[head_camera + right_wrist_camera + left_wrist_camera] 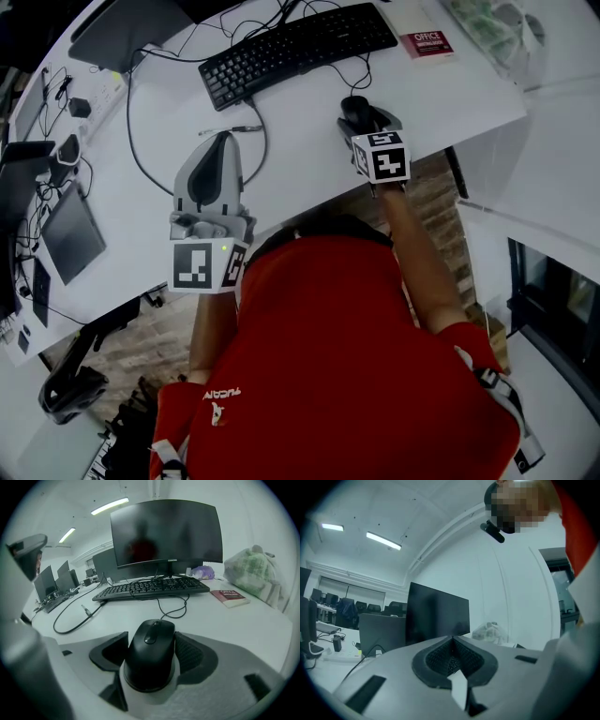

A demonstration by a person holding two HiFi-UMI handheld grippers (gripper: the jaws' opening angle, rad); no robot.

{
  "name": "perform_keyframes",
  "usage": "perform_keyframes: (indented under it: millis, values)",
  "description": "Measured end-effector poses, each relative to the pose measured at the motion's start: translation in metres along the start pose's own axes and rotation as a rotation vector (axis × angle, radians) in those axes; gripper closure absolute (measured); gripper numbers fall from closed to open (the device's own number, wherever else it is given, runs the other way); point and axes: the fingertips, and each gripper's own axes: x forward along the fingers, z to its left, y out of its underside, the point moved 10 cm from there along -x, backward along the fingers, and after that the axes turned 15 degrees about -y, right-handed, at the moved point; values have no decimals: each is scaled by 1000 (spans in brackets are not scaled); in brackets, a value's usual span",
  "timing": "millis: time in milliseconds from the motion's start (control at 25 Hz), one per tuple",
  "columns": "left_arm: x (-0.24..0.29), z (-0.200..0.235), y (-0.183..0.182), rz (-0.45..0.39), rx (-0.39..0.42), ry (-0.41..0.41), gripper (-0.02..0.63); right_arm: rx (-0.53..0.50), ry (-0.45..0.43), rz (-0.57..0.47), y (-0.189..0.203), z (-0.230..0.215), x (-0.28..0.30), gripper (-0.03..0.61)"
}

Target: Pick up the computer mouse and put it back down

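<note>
A black wired computer mouse (150, 653) rests on the white desk (300, 150), its cord looping back towards the keyboard. My right gripper (151, 646) tilts down over it with the jaws wide, one dark pad close along each side of the mouse, and I see no squeeze on it. In the head view the mouse (352, 106) peeks out just beyond the right gripper (362, 116), near the desk's front edge. My left gripper (222, 141) lies level on the desk to the left, its pads (440, 656) pressed together with nothing between them.
A black keyboard (298, 49) lies behind the mouse, with a dark monitor (166, 531) further back. A red book (427, 43) and a plastic bag (251, 571) sit at the right. A loose cable (136, 150) and flat devices (70, 234) lie at the left.
</note>
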Motion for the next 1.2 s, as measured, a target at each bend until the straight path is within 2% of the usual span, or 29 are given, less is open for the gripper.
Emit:
perform_keyframes:
  millis: [440,680,840,1200]
  values:
    - [-6,-6,3,3,-2,9,603,-25,-18,-26,-3,1,-7,225]
    - [-9,-10,3,-3,-6,21,603,-54,-21,-110,-23,11,-34,230]
    - [-10,-12,1,-16,-8,31,603,-93,-47,-206,-46,27,-61,252]
    - [-14,-17,-6,-40,-14,59,603,-155,-124,-410,-82,69,-119,381]
